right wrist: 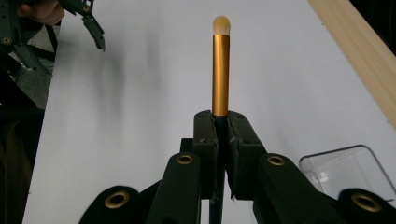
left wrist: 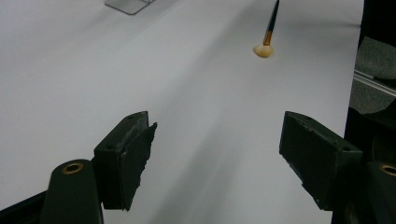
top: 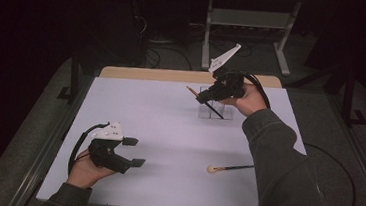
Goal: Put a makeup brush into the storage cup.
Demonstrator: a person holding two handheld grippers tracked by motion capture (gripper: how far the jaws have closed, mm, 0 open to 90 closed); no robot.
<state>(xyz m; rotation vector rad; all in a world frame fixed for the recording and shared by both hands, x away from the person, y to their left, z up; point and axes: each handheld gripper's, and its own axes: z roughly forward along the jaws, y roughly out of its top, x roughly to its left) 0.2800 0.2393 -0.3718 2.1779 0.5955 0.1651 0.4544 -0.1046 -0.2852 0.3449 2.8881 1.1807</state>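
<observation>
— Jaws of the right gripper [right wrist: 219,140]?
— Clamped tight on the dark handle of a makeup brush [right wrist: 221,70]. Gold ferrule straight ahead of the pads, pale round tip at the far end.
— Beside those jaws?
— Clear plastic box [right wrist: 348,168], low and just off one side, on the white table [right wrist: 140,116]. From above, seen right under the gripper, brush handle slanted across it.
— Left gripper [left wrist: 217,154]?
— Jaws wide apart, nothing between the pads but bare white tabletop. Held low over the near left of the table in the person's left hand [top: 82,172].
— Ahead of those jaws?
— Second brush [left wrist: 267,32], flat on the table, well apart from the pads. Cream fan-shaped head toward the gripper, dark handle pointing away.
— Beyond the table?
— Wooden edge [right wrist: 355,51] along the far side, dark floor past it.
</observation>
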